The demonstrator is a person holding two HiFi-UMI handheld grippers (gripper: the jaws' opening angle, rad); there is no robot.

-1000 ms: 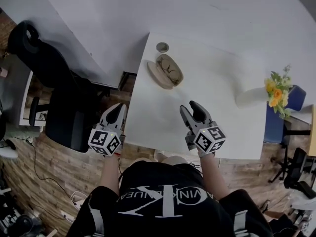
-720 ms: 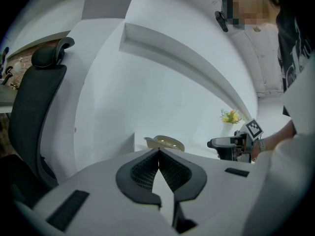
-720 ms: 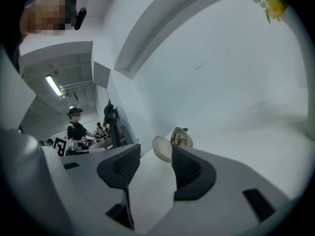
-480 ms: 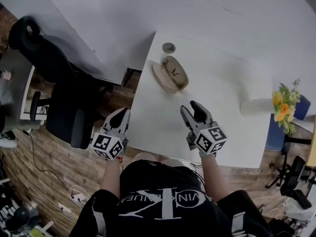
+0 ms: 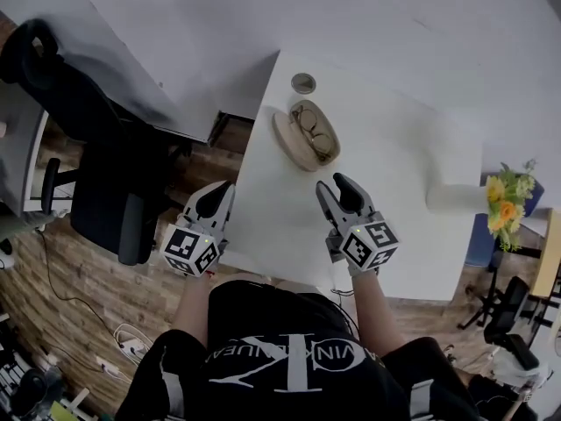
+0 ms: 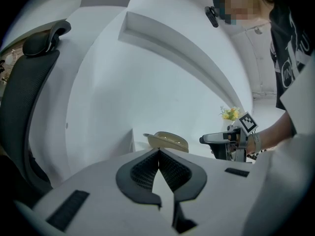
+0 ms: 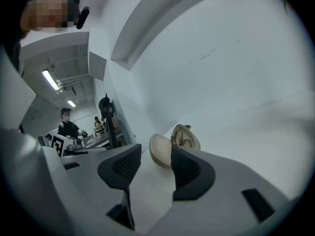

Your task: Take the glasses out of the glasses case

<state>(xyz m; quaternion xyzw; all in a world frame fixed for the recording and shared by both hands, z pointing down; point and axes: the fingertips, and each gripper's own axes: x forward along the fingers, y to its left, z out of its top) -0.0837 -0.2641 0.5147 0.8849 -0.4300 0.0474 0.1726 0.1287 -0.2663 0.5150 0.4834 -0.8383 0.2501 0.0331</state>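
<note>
On the table ahead of my open, empty right gripper lies the open case holding glasses, long axis toward it; my closed left gripper sits farther off.

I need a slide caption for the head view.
Open glasses case holding the glasses on a white table; left gripper shut, right gripper open, both short of the case.
</note>
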